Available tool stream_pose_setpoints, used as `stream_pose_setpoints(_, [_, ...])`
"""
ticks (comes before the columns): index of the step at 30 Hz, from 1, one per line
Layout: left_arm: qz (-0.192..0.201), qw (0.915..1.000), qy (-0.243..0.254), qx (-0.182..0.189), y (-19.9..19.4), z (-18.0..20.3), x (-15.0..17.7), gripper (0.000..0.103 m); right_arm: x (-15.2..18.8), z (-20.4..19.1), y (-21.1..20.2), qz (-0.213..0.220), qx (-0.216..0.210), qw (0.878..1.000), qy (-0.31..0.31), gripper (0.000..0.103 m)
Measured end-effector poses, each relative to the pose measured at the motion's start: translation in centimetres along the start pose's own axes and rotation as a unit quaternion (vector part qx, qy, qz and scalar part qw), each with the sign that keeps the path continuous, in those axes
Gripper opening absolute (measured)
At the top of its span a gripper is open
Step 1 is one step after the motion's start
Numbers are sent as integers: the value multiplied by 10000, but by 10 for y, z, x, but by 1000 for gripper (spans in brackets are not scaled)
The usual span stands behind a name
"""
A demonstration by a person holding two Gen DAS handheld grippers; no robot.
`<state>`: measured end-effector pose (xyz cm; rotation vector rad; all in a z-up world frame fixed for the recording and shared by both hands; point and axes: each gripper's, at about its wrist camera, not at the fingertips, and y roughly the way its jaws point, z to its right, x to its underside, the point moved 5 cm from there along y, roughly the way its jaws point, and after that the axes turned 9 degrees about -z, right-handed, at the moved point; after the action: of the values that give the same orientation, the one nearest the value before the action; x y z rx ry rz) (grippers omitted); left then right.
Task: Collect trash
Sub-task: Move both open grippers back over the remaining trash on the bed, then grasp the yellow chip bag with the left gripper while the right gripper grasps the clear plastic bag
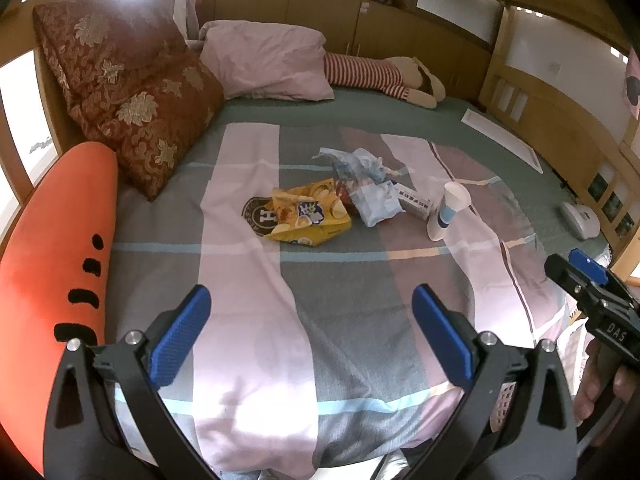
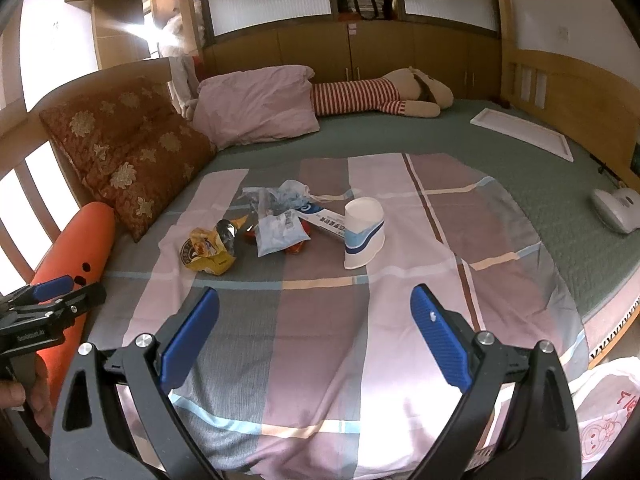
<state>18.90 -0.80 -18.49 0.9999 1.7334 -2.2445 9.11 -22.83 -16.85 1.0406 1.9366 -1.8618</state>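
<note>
A pile of trash lies mid-bed on the plaid sheet (image 1: 248, 280): a yellow snack bag (image 1: 308, 216), a crumpled clear plastic wrapper (image 1: 356, 164), a pale blue packet (image 1: 376, 202), a white box (image 1: 416, 200) and a tipped white paper cup (image 1: 448, 210). In the right wrist view the yellow snack bag (image 2: 208, 250), the packet (image 2: 280, 232), the box (image 2: 324, 218) and the cup (image 2: 364, 234) show too. My left gripper (image 1: 312, 336) is open and empty, above the sheet short of the pile. My right gripper (image 2: 314, 336) is open and empty, likewise.
An orange plush (image 1: 60, 248) lies along the left edge. Patterned red cushions (image 1: 132, 96), a pink pillow (image 1: 268, 60) and a striped plush doll (image 1: 380, 76) lie at the head. A white tray (image 2: 524, 132) and white device (image 2: 616, 208) lie right. A white plastic bag (image 2: 600, 412) hangs at bottom right.
</note>
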Motion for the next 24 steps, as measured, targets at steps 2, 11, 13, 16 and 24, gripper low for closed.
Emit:
stream_pose_setpoints(2, [-12,10000,7,-8,1,0,0,100,0,0,-1,13,3,10000,7,94])
stream_pose_setpoints(11, [-239,9997,-9,30,24,11,-15,100,-12,-7,11,-52,51,9999,-82,94])
stream_pose_setpoints(13, [-315,9995,42,72,38,17,-26,100,-25,-12,21,-83,-49,9999,-77,94])
stream_pose_setpoints(16, [-403,9989,82,-224,69,19,-49,100,-50,-19,51,-244,41,9995,-200,94])
stream_pose_setpoints(24, [-665,9969,-237,-344,146,5,-82,100,-87,-43,162,-915,-239,9951,-273,94])
